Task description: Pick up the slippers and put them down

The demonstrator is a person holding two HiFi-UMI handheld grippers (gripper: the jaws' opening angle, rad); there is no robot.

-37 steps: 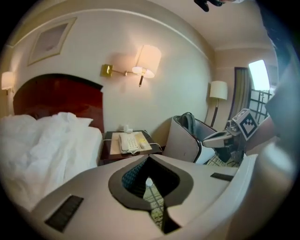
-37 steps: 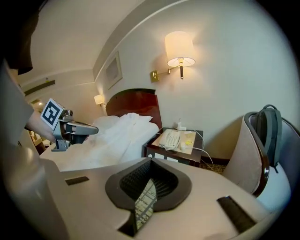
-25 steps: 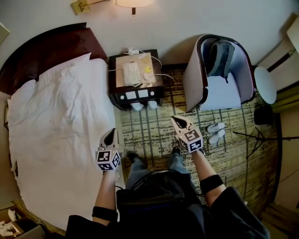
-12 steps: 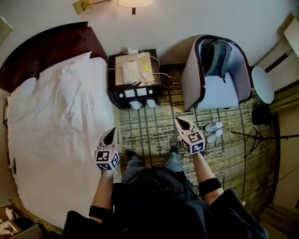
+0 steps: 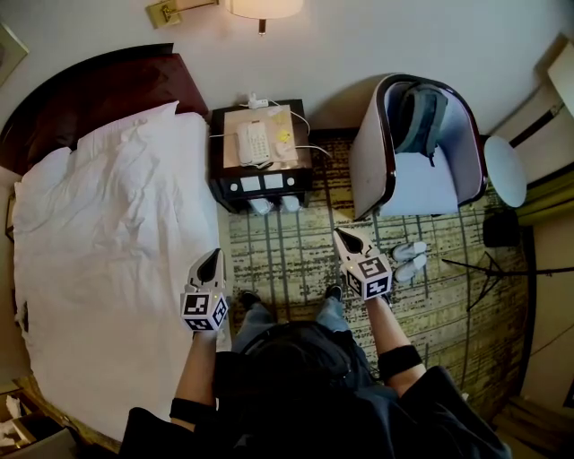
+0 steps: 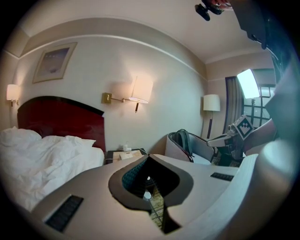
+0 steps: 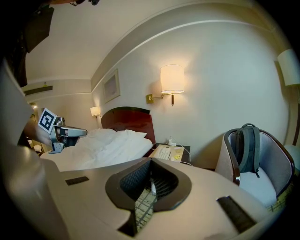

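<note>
**Both grippers clenched and empty, slippers lying by the armchair**

My left gripper (image 5: 212, 258) is out in front of me, jaws pressed together with nothing between them. It hangs at the edge of the bed (image 5: 108, 269), right where the white duvet meets the patterned carpet (image 5: 287, 255). My right gripper (image 5: 344, 236) is the same story: jaws closed tight on nothing, held over the carpet and well apart from the left one.

Just to its right are the slippers (image 5: 410, 258), a white pair lying side by side on the carpet, near the gripper but untouched. Behind them stands the armchair (image 5: 421, 184), with a dark backpack (image 5: 420, 112) propped upright against its back.

Farther ahead, between the two grippers, the dark nightstand (image 5: 260, 186) sits against the wall beside the bed, with a white telephone (image 5: 253, 141) on top. Two small white things (image 5: 274, 204) sit at its foot, and I cannot tell what they are. Above it all, a wall lamp (image 5: 263, 7) is lit.
</note>
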